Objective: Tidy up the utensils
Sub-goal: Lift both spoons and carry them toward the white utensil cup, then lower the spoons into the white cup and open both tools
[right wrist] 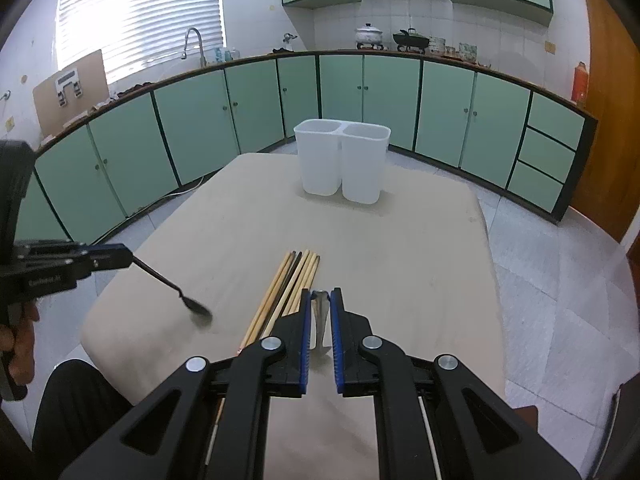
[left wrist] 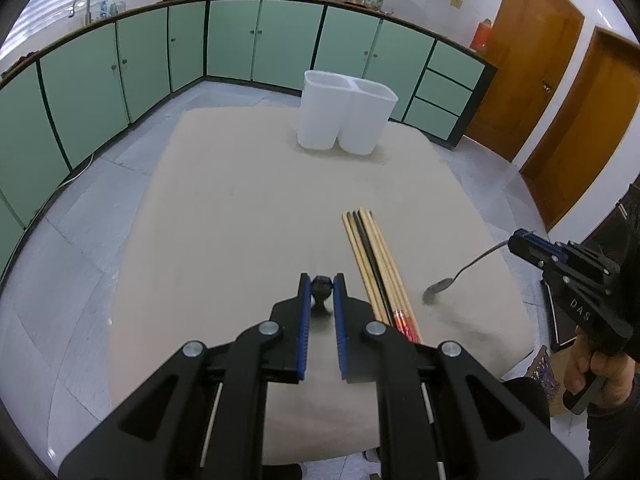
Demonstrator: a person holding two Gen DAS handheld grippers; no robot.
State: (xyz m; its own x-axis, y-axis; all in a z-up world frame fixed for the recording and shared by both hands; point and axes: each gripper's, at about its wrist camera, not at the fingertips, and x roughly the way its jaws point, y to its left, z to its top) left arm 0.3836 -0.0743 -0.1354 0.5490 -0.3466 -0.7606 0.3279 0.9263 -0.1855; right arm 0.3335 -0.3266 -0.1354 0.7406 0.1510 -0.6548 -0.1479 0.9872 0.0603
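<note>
On the table: a beige cloth [right wrist: 400, 240] covers the top; a white twin-compartment holder [right wrist: 342, 160] stands upright near its far edge.
Holder contents: from these angles nothing shows above either rim; the insides of both compartments cannot be seen.
Chopsticks: a bundle of pale wooden chopsticks [left wrist: 376, 264], with one dark one among them, lies flat on the cloth, well short of the holder and between the two grippers.
Left gripper [left wrist: 322, 286]: jaws narrow, pinched on the handle of a dark spoon [right wrist: 176, 290]; in the right wrist view the spoon slants down from the fingertips, its bowl low over the cloth with a shadow under it.
Right gripper [right wrist: 320, 300]: jaws narrow, clamped on the handle of a metal spoon [left wrist: 452, 276]; in the left wrist view its bowl hangs near the cloth, just right of the chopsticks.
Person: a hand [left wrist: 592, 360] grips the right tool's handle; dark sleeves show.
Background: green cabinets [right wrist: 248, 108] line the walls.
</note>
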